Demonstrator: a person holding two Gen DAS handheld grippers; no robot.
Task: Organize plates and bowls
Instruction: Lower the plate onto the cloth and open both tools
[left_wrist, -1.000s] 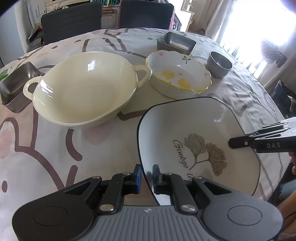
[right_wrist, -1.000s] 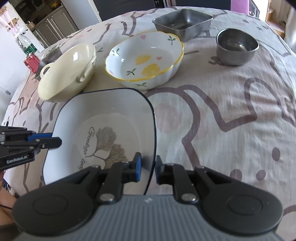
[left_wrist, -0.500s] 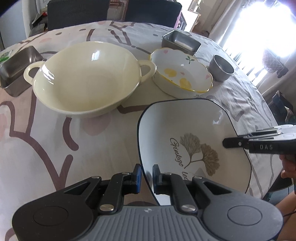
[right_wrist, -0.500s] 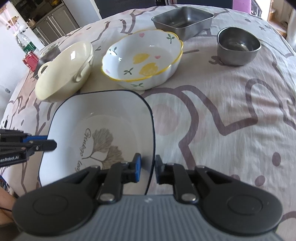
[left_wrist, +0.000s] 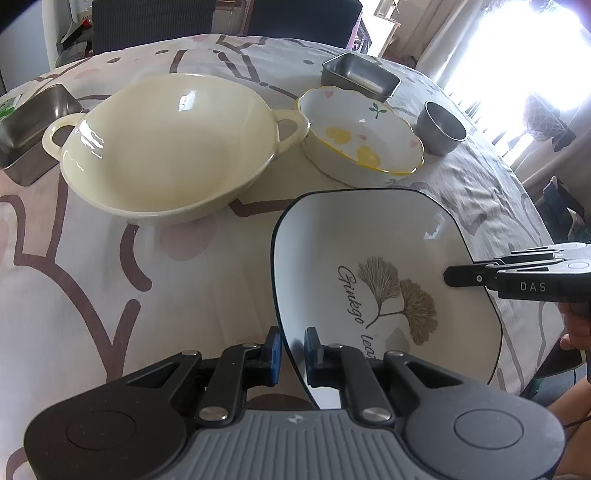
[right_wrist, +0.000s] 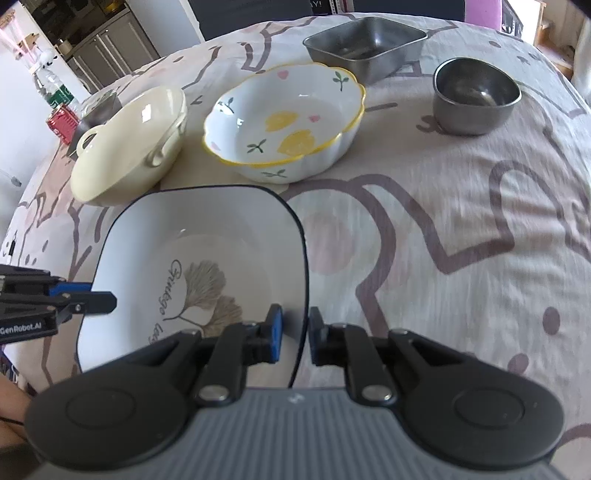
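A white square plate (left_wrist: 373, 254) (right_wrist: 207, 236) with a dark rim and a ginkgo leaf print hangs above the table, held from both sides. My left gripper (left_wrist: 292, 350) is shut on its left rim, my right gripper (right_wrist: 295, 334) shut on its right rim. Each gripper shows in the other's view, the right gripper (left_wrist: 476, 276) at the plate's far edge, the left gripper (right_wrist: 99, 301) likewise. Beyond the plate stand a cream two-handled bowl (left_wrist: 166, 147) (right_wrist: 129, 144) and a scalloped white bowl with yellow lemons (left_wrist: 360, 138) (right_wrist: 284, 118).
A steel square pan (left_wrist: 360, 75) (right_wrist: 365, 42) and a small steel bowl (left_wrist: 441, 127) (right_wrist: 476, 96) sit further back on the patterned tablecloth (right_wrist: 424, 229). Another steel pan (left_wrist: 33, 129) lies at the far left. Dark chairs stand behind the table. A person's hand (left_wrist: 576, 325) shows at the right.
The plate has stayed in both grips. The left wrist view has rolled a little, so the bowls sit slightly lower and more to the right in it.
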